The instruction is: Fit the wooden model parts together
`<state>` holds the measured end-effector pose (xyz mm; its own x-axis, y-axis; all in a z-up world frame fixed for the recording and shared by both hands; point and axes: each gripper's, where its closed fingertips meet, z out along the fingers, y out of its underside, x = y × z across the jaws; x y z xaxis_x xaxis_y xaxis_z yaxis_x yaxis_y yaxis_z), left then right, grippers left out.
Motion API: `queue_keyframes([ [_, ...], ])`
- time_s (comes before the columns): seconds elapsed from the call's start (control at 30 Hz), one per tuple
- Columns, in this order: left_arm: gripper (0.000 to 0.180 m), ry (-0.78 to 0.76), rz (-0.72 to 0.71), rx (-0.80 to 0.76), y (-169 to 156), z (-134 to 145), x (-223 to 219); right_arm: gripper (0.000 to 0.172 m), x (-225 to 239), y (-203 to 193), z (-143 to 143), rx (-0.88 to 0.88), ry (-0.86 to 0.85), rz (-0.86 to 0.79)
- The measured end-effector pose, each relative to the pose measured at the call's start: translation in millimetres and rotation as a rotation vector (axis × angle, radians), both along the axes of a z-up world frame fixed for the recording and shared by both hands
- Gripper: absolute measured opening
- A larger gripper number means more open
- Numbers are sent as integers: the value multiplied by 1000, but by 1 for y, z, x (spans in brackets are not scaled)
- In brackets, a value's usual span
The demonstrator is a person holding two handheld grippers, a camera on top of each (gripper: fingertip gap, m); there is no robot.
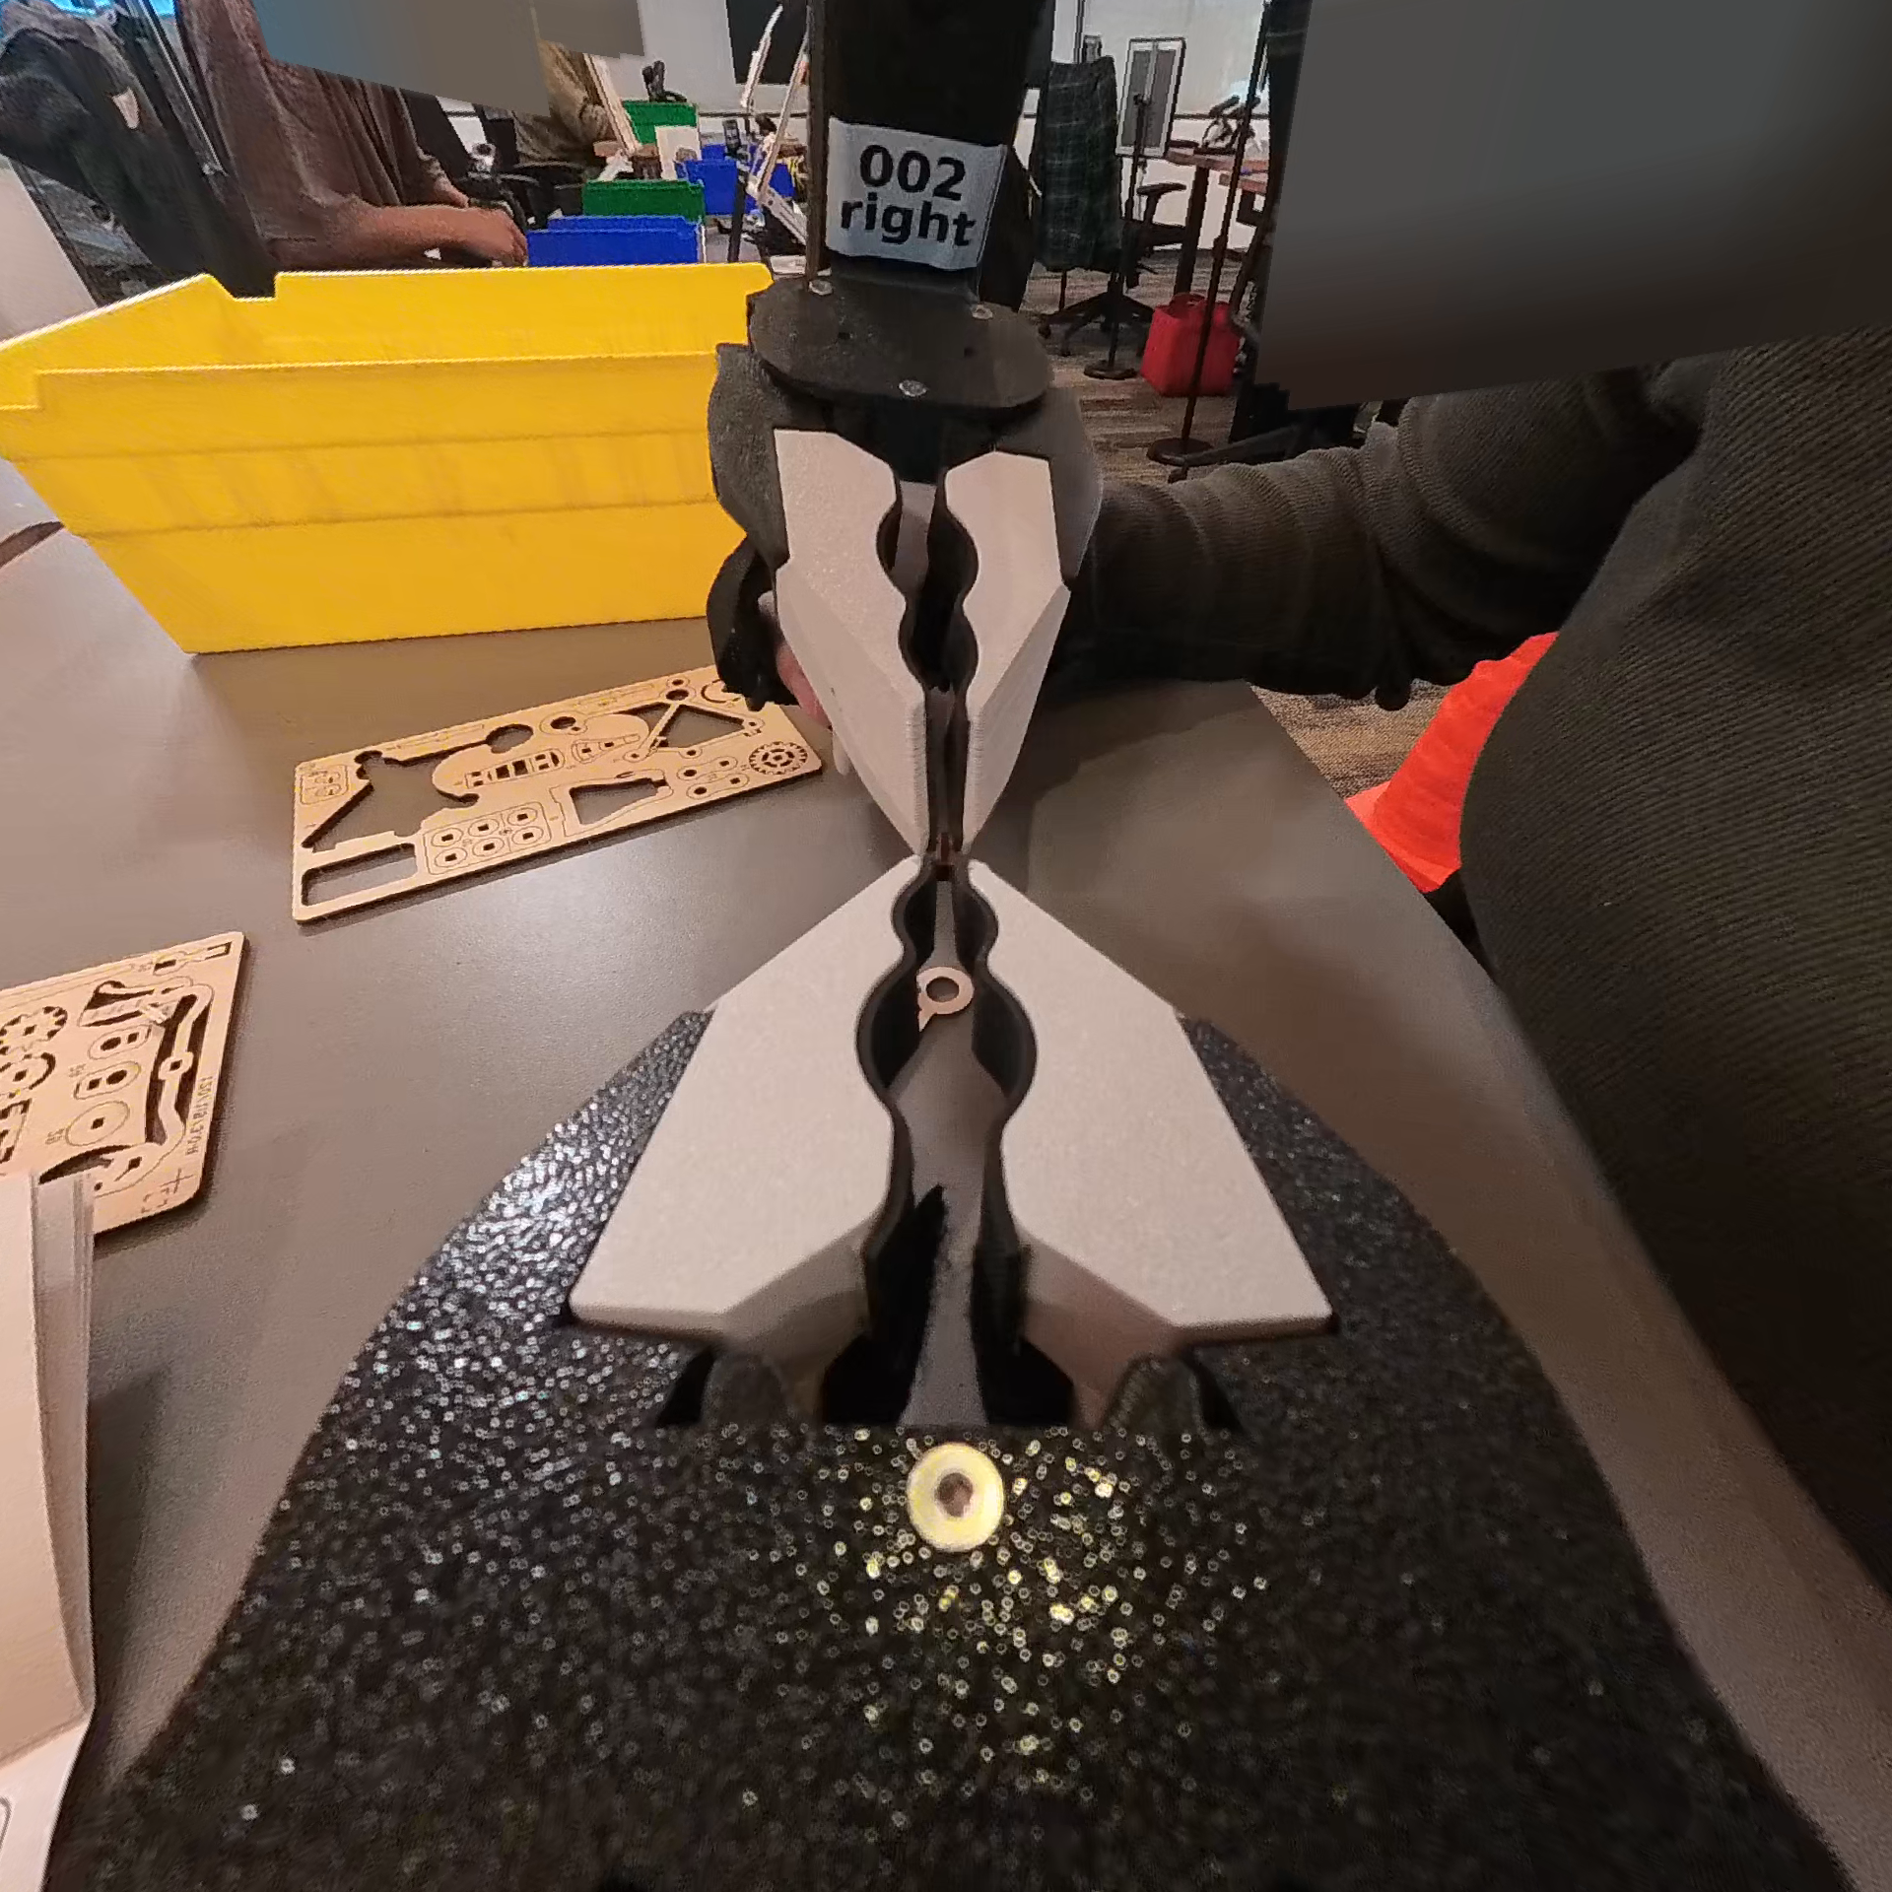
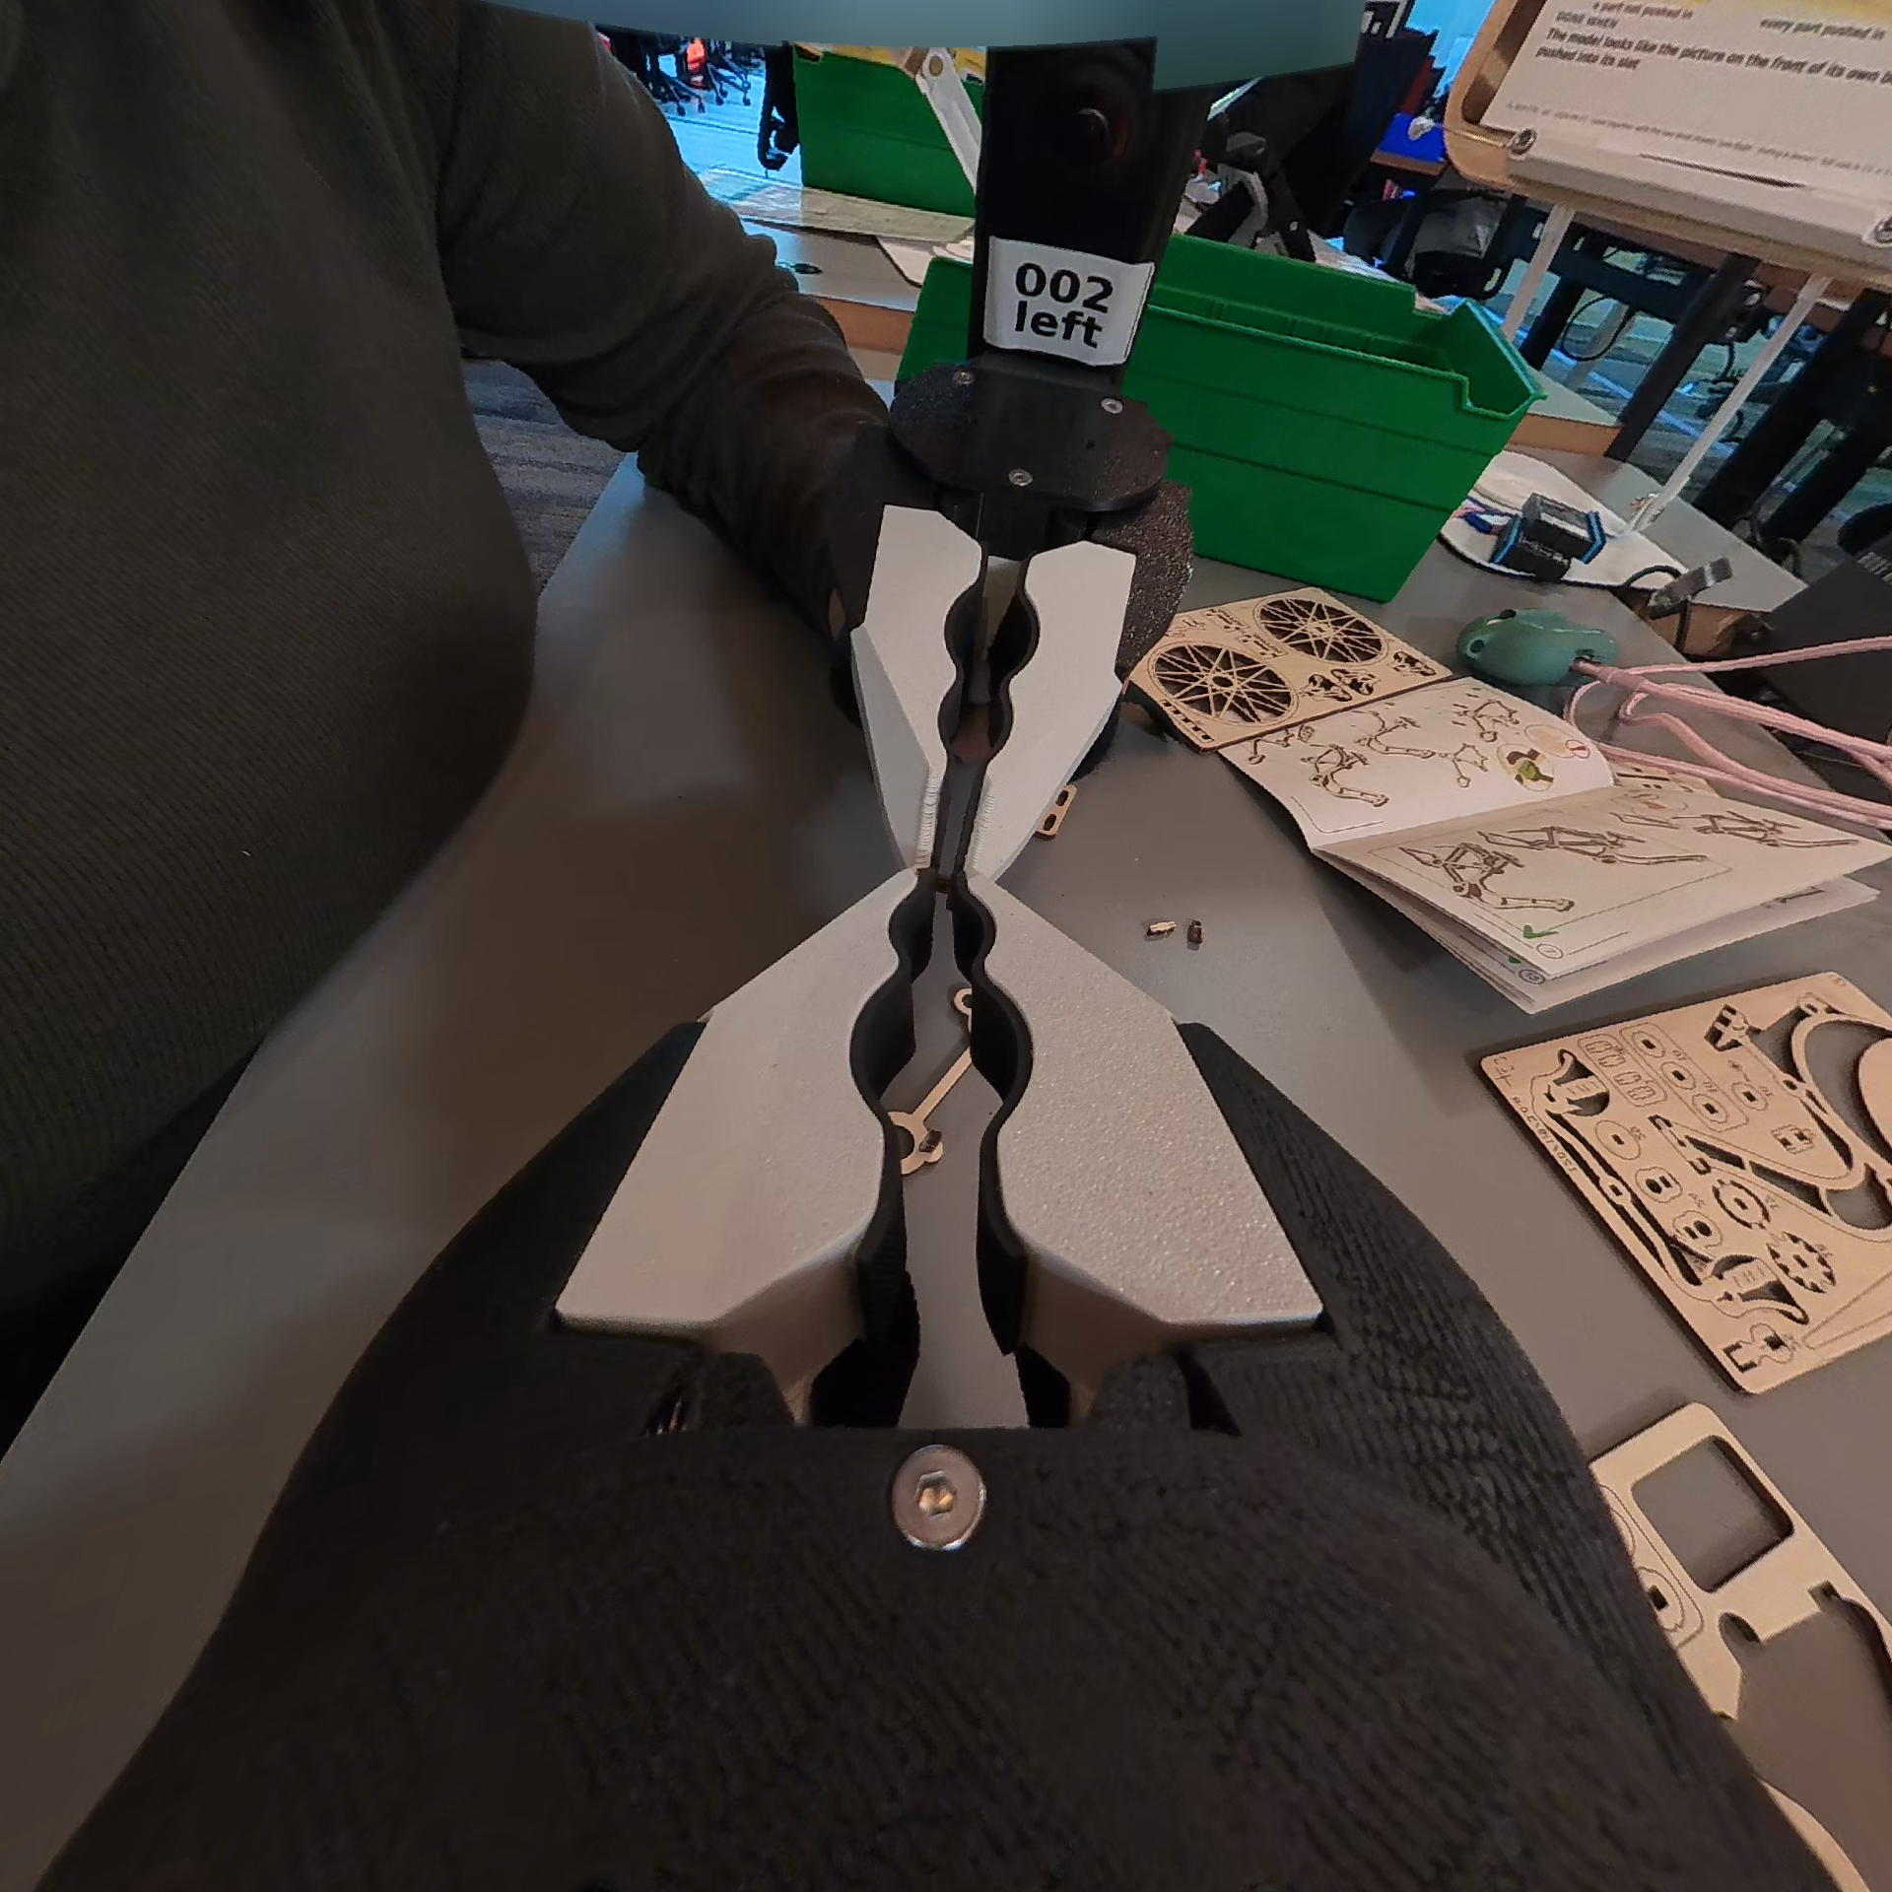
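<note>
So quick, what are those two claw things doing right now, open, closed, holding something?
Left gripper: closed, tips pinching a tiny brown piece that can't be made out.
Right gripper: closed, tip to tip with the left on that same piece.

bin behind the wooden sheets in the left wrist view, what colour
Yellow: the bin shows best in the left wrist view.

we are looking into an open-plan office used as a workshop: rolling office chairs (image 1: 1116, 297) are standing on carpet beyond a matte grey work table (image 1: 430, 1003), stackable plastic bins in yellow (image 1: 389, 450), blue (image 1: 614, 241) and green (image 2: 1321, 410) are sitting about, and other desks are filling the background.
</note>
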<state>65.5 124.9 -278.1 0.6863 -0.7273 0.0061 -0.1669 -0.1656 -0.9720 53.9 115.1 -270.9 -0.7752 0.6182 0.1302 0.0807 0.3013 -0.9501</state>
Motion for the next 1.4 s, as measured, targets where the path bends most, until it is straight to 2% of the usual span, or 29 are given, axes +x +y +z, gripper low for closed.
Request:
queue_keyframes([
  [0.53, 0, -10, 8, 3, 0, 2, -1, 1, -1, 0, 1, 26, 32, -18],
  [0.67, 0, 30, 37, 16, 2, -1, -2, 1, -1, 2, -1, 34, 16, -21],
  [0.73, 9, 61, 79, 26, 6, -3, -5, 1, 0, 3, -2, 33, 8, -22],
  [0.93, 33, 265, 115, -98, 9, -37, -18, 1, -4, 23, -12, 87, -51, -95],
  [1.07, 39, 355, 103, -165, 7, -54, -19, 1, -6, 37, -24, 108, -119, -140],
  [1.3, 37, 321, 79, -262, 8, -61, -19, 1, -10, 42, -45, 90, -240, -136],
  [1.4, 36, 331, 68, -243, 10, -60, -19, 1, -12, 44, -48, 83, -270, -136],
])
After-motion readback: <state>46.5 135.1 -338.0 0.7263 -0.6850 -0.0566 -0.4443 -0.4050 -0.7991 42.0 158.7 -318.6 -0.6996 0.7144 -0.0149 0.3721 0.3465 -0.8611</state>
